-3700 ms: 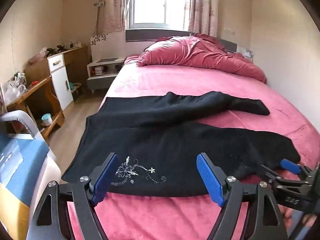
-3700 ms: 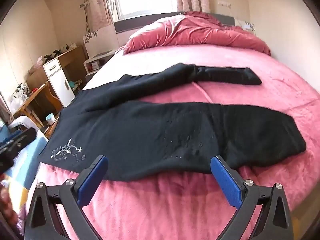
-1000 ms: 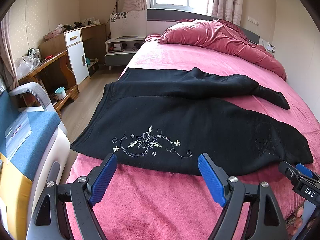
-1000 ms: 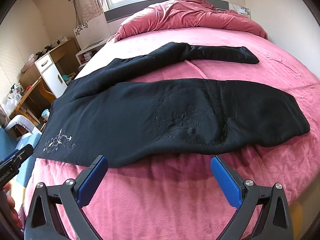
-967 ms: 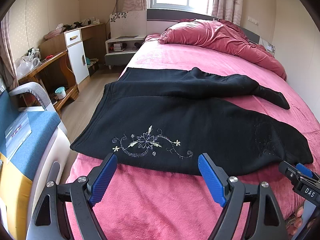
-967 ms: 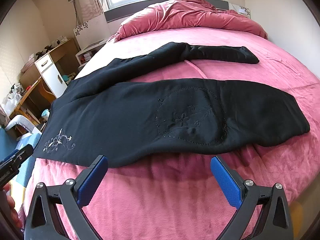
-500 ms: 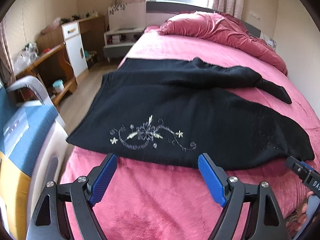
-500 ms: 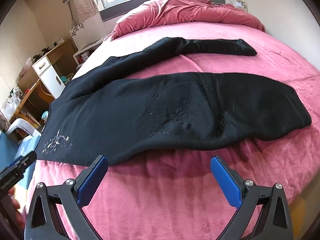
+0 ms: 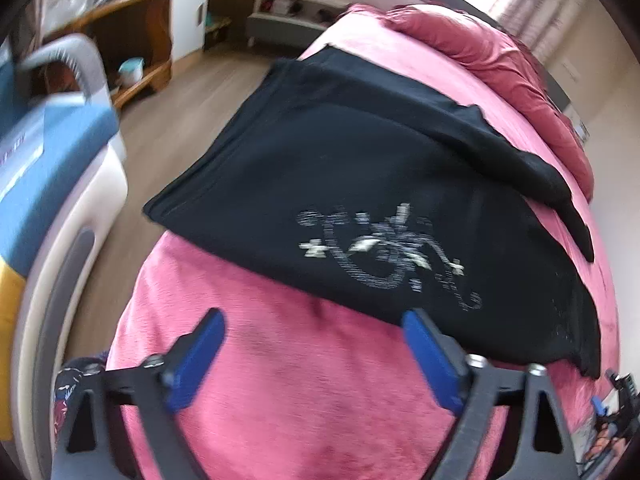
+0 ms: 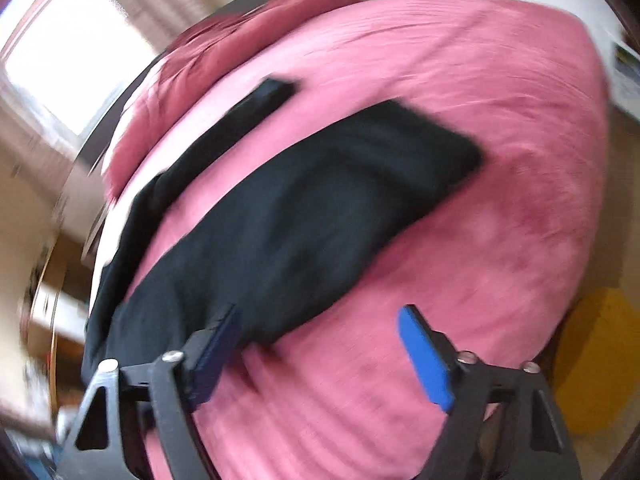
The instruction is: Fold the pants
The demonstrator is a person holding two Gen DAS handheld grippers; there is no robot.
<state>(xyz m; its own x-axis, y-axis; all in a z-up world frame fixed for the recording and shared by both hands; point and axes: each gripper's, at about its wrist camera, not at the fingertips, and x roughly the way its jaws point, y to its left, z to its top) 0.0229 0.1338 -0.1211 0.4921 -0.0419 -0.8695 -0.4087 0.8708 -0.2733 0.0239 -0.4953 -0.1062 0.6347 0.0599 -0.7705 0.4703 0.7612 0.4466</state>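
Note:
Black pants [image 9: 360, 168] lie flat across the pink bed [image 9: 280, 380], waist at the left, with white flower embroidery [image 9: 384, 252] on the near leg. My left gripper [image 9: 312, 352] is open and empty, just short of the near hem below the embroidery. In the right wrist view the pants [image 10: 288, 216] run diagonally, both leg ends toward the upper right. My right gripper [image 10: 320, 344] is open and empty, its left finger [image 10: 216, 352] at the near edge of the near leg. Both views are blurred and tilted.
A crumpled red duvet [image 9: 500, 48] lies at the bed's head. Left of the bed stand a blue and white chair [image 9: 52, 168], a wooden desk [image 9: 108, 12] and a low grey shelf [image 9: 288, 24]. A yellow object [image 10: 600, 360] sits on the floor right of the bed.
Both grippers have dropped closer to the bed and tilted, the left rolling one way and the right the other. Both stay open. The pants have not moved.

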